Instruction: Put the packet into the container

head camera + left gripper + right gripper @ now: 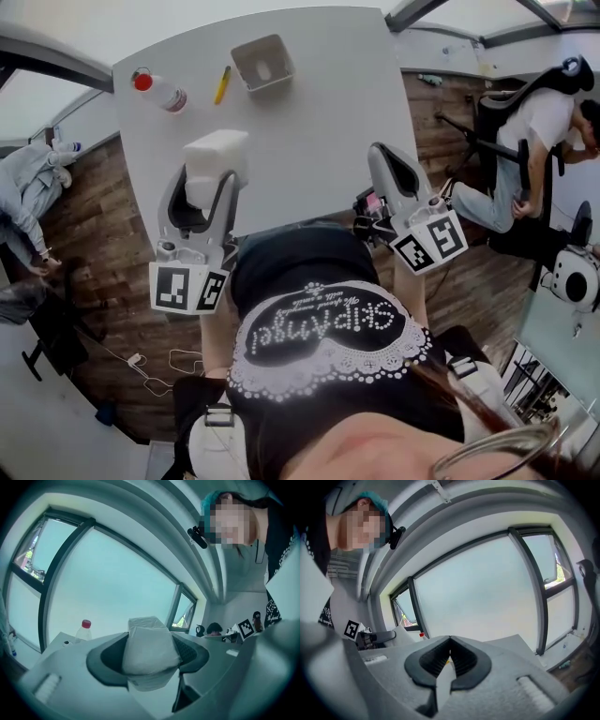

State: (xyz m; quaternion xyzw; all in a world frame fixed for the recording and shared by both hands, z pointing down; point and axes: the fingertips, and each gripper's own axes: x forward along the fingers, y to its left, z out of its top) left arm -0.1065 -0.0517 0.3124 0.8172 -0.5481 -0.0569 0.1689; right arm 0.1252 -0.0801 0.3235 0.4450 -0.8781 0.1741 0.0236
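While the left gripper [208,180] pinches the white packet [217,150] between its fingers above the near edge of the table [319,141], the container [238,66] stands well apart at twelve o'clock. The soft packet, seemingly held by one end, could sag and snag the rim or tip it. The right gripper [450,644] is empty, fingers pressed together.

White packet [214,155] held aloft; open grey container [262,66] well apart.
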